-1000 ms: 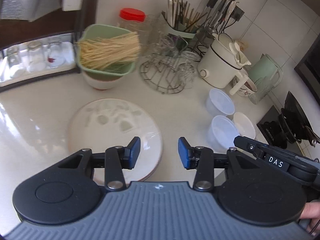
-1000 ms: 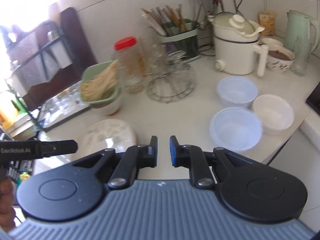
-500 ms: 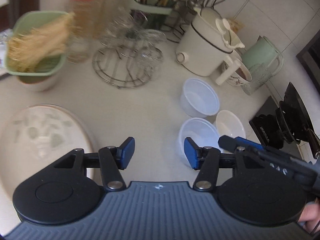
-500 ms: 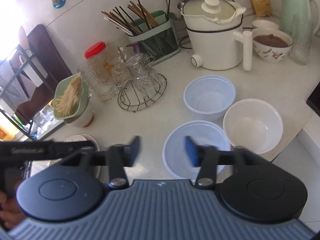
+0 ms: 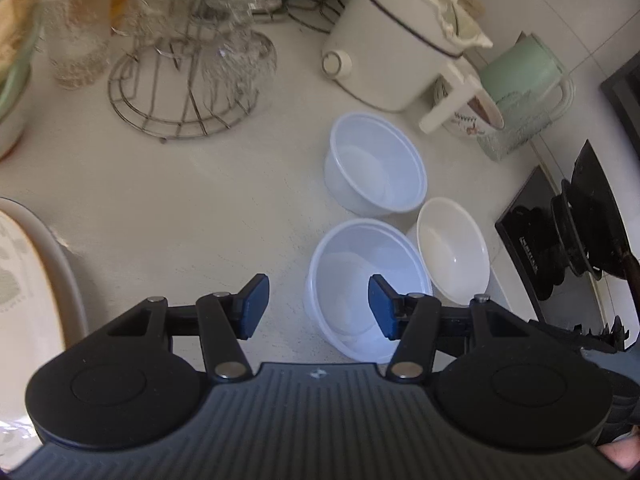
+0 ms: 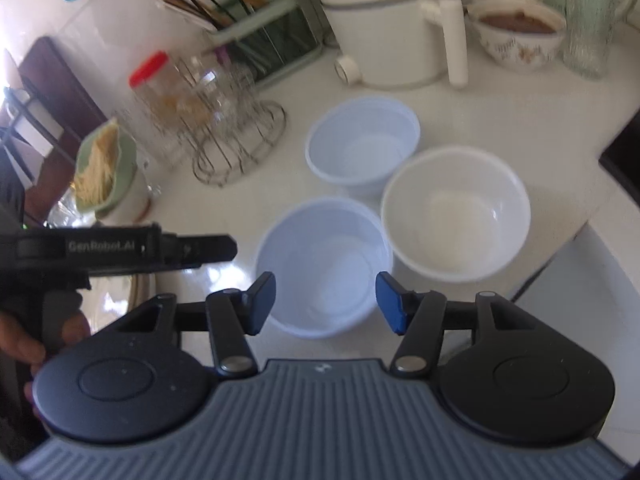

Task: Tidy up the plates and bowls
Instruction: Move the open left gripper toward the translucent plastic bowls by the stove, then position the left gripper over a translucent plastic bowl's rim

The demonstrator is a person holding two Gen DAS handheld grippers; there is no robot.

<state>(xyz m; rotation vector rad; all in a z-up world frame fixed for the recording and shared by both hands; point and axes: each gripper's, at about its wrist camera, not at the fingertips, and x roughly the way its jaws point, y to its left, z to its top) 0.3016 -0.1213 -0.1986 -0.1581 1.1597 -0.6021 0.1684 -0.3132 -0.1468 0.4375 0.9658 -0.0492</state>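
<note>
Hovering over a pale kitchen counter [image 5: 192, 208], two hand-held grippers are bearing down on a cluster of three bowls. In the left wrist view, the left gripper [image 5: 314, 306] is showing its blue pads apart with nothing between them, its right-hand pad lying over the near plastic bowl [image 5: 348, 280] at lower centre of the frame; its jaws have just been opening. The far plastic bowl [image 5: 374, 164] is sitting above it at centre right, and the white bowl [image 5: 452, 248] is resting just beside both, toward the right edge. A large plate [image 5: 24, 288] is showing at the left edge, apart from the bowls. In the right wrist view, the right gripper [image 6: 326, 302] is also standing with jaws apart and empty, framing the near bowl's front rim; these jaws too have just been opening. The left gripper's black body is reaching in from the left edge there, gripped by a hand [image 6: 24, 340]. A wire rack [image 5: 180, 92] of glasses, a white cooker [image 5: 396, 40] and a green kettle [image 5: 524, 68] are lining the top of the left wrist view.
</note>
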